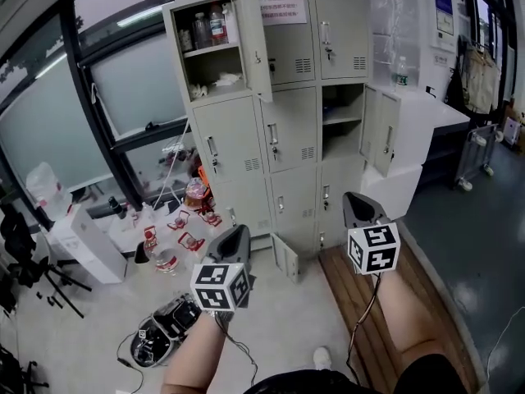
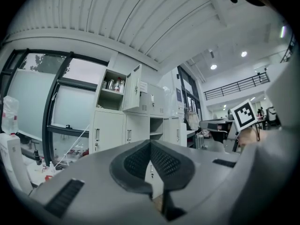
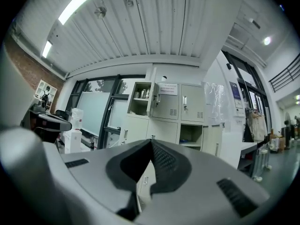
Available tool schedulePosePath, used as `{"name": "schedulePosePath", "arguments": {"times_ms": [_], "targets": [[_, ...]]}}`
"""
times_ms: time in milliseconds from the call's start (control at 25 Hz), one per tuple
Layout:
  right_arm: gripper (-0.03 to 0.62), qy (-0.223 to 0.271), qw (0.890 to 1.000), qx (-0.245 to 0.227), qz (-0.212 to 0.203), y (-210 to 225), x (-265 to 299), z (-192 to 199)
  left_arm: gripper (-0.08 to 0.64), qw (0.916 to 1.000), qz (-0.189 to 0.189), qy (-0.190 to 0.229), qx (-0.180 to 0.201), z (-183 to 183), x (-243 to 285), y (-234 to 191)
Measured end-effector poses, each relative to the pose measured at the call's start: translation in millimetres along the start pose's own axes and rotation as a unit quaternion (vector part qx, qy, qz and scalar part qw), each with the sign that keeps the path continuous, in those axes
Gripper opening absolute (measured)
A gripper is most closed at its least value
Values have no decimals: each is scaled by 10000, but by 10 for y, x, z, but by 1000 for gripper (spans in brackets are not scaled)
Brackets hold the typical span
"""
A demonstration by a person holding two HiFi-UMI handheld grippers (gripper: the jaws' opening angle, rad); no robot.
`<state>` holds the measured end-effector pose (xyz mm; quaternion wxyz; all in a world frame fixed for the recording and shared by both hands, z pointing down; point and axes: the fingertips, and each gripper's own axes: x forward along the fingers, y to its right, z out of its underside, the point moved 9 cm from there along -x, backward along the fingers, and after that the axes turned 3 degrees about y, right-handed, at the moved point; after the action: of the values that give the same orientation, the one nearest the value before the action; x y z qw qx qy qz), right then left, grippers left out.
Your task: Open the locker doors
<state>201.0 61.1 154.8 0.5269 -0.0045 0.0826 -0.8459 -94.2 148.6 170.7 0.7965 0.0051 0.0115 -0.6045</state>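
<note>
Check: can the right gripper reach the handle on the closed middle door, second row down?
Probably yes. Nothing stands between the right gripper and the handle; the open door hangs off to its right. The gripper is well short, jaws shut.

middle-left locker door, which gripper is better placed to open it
Left, likely. The left gripper sits nearer that closed door; the right gripper is further right, below the open door. Both are shut and empty.

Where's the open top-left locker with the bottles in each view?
Head view: locker, upper part, left of centre.
Left gripper view: left of centre, near mid-height.
Right gripper view: just left of centre.
Shared landmark: the open middle-right compartment, below and right of it.
</note>
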Motion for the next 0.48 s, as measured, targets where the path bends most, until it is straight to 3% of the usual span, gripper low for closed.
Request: {"name": "schedulePosePath", "arguments": {"times_ms": [480], "targets": [[0,-233,9992,204,270,-445,-758,199,-2,9997,185,-80,-111,203,-675,85]]}}
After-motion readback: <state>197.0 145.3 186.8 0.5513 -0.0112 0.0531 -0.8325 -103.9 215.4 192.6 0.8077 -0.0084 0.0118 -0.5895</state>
